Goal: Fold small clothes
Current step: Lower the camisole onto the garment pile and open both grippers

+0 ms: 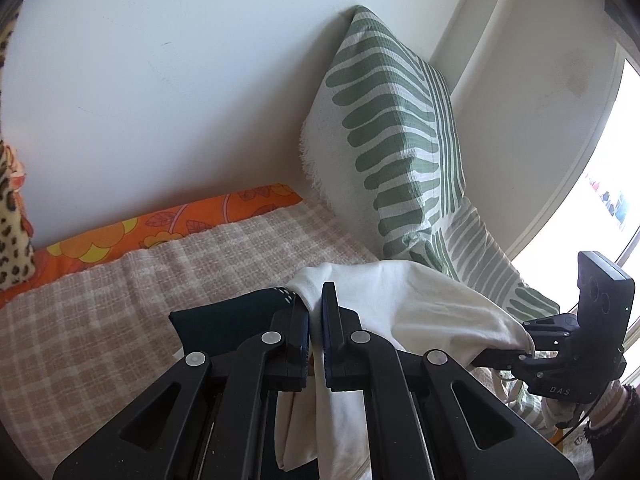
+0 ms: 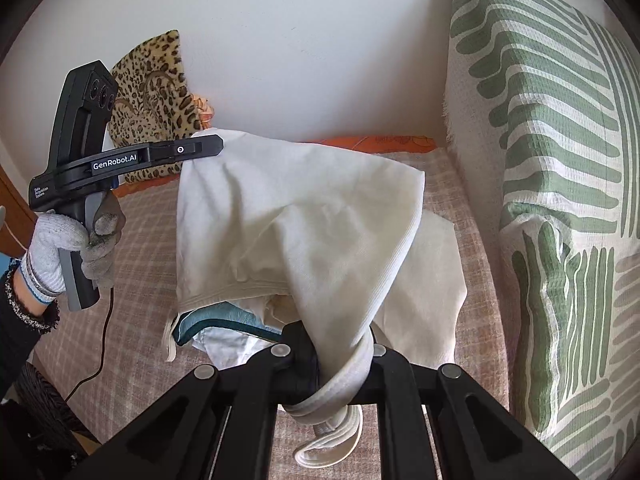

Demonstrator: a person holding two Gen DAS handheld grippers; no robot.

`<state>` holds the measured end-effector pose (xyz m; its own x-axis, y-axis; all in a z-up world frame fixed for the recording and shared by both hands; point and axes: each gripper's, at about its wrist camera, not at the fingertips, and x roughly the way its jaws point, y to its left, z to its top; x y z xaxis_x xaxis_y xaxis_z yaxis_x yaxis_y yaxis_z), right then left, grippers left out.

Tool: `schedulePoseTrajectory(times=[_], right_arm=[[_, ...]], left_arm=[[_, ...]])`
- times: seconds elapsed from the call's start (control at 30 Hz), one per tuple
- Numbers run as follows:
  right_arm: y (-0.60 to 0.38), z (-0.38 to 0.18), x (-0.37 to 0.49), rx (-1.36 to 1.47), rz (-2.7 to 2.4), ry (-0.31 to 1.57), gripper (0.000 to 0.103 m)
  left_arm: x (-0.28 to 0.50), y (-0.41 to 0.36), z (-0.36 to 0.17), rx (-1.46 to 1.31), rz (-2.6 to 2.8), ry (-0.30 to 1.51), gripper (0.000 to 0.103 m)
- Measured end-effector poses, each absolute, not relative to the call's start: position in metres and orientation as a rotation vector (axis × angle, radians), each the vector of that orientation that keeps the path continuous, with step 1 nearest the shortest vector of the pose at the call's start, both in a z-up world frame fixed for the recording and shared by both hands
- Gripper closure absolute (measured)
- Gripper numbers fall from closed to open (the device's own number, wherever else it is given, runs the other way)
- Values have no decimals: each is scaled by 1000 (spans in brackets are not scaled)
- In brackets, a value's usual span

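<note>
From the left wrist, the left gripper (image 1: 316, 320) is clenched on an edge of the cream garment (image 1: 420, 300), the cloth pinched between its 2 jaws and trailing down behind them. The fabric stretches rightward to the right gripper (image 1: 524, 354), which grips the far edge. Beneath lies the checked bed cover (image 1: 120, 300), with a dark folded cloth (image 1: 224, 320) just left of the jaws and a green-striped cushion (image 1: 396, 128) against the wall.

From the right wrist, the right gripper (image 2: 340, 364) is shut on a bunched hem, wrapped around its jaws. The garment (image 2: 304, 220) hangs as a slack tent above the bed, over other small clothes (image 2: 224, 332). A gloved hand (image 2: 68, 240) holds the left gripper (image 2: 218, 145) tilted, jaws nipping the upper corner.

The cloth looks light, soft and limp; it will sag wherever unsupported, so hems and corners are probably the best holds.
</note>
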<state>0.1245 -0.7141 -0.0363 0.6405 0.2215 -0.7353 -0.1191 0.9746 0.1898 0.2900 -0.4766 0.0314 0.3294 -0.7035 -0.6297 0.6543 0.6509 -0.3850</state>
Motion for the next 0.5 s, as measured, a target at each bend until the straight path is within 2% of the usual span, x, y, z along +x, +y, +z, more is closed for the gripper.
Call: schedulePoseTrajectory(times=[0.17,0.27,0.3,0.33,0.37,0.5], right_arm=[[-729,-53,142,255,237,838,97],[-724,-70,148,345,332,879,93],[-721,-75,150,333,312,892,87],[-720,-82,151,338,297,908,69],[-721,-88,153,354,277,926,63],[-727,-92,145,356,228,932,62]], left_arm=[[311,-483,11,-59,-839,879,99],[330,-482,-4,-57,-824,917,99],[334,-482,-7,-41,-810,923,99],[337,-483,-10,-15,-783,916,99],[339,-483,-13,11,-763,913,98],[343,-482,-13,73,-730,924,96]])
